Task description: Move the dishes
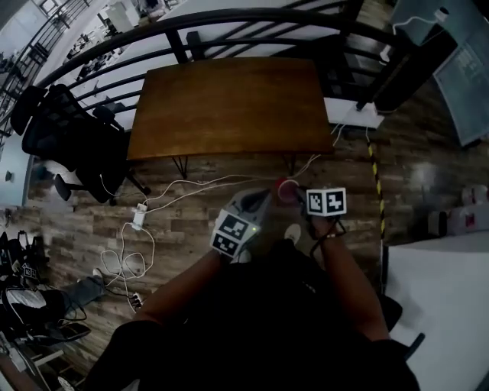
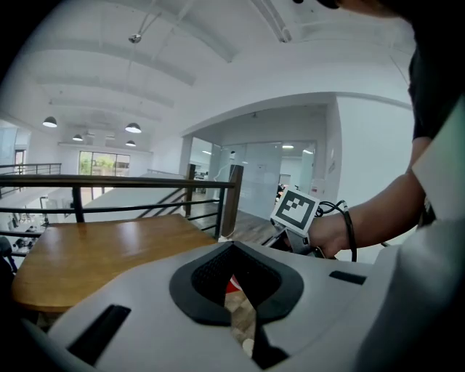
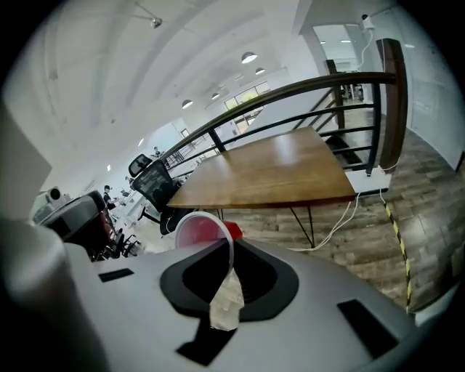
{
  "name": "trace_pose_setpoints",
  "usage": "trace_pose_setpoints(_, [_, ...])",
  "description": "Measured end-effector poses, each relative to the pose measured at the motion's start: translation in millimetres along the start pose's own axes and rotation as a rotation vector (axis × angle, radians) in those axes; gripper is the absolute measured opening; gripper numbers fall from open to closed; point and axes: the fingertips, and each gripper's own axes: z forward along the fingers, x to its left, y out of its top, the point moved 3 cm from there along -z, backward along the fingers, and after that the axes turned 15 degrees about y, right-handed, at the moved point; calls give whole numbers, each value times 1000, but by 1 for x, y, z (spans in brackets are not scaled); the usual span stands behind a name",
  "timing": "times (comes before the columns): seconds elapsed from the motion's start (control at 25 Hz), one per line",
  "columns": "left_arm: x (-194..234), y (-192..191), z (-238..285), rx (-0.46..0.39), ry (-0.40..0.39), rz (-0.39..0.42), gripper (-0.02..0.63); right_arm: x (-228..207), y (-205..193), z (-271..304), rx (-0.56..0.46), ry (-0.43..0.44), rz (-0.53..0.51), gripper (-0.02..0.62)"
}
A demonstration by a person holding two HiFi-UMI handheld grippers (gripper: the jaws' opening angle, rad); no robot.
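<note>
Bowl (image 3: 197,231): red inside, pale rim, tilted on edge. Its rim is pinched in the claw of the right gripper (image 3: 227,263). It is held in the air over the plank floor (image 1: 199,200), in front of the person and short of the desk.

Right gripper: claw closed thin on the bowl's wall. Its marker cube (image 1: 326,201) sits above the hand (image 2: 330,236), and a dark band is round the wrist.

Left gripper (image 2: 234,270): just beside the right one, on the person's left. Its claw is narrowed to a slit with nothing gripped; floor and a patch of the red bowl show through the slit. Its marker cube (image 1: 233,234) is tilted.

Cables (image 1: 130,263): white, looped loose on the floor to the left, with a white adapter (image 1: 139,218) among them. One lead runs under the desk.

Tape (image 1: 377,191): a yellow-and-black strip on the floor, to the right.

Desk (image 1: 229,103): brown wood top on thin dark legs, beyond the grippers.

Chair (image 1: 69,130): black office chair, at the desk's left end.

Railing (image 1: 229,19): dark, curved, with bars, behind the desk.
</note>
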Motion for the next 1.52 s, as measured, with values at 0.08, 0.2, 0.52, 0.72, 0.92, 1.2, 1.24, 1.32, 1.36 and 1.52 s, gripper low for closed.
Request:
trace_pose_setpoints(0.08, [-1,9,24,-2,25,-3,-5,-19,23,0,13,15,-26,32])
trace_pose_setpoints(0.2, [-2,28,68,-1,66,-6,-5,-51,60,-4,39,36,-60,32])
trace_pose_setpoints(0.52, [-25,67,148,30,133,23,-5,-125,126,-18,100,67,-133,32])
trace_pose_setpoints(0.72, [-15,69,166,56,160,1,-5,-142,145,-5,106,103,-117,32])
trace_pose_setpoints(0.92, [24,66,187,66,186,-47,-5,-153,168,19,124,102,-105,32])
trace_pose_setpoints(1.2, [102,84,232,53,150,-38,-5,-164,220,60,125,60,-69,32])
trace_pose_setpoints(1.24, [113,87,239,53,137,-35,-5,-166,230,67,120,53,-65,32])
trace_pose_setpoints(1.32, [136,91,251,54,111,-33,-5,-167,249,84,116,37,-59,32])
trace_pose_setpoints(1.36, [148,93,256,53,100,-31,-5,-167,257,92,115,28,-54,32])
trace_pose_setpoints(1.52, [198,106,275,37,79,-18,-5,-177,283,111,101,-15,-21,32])
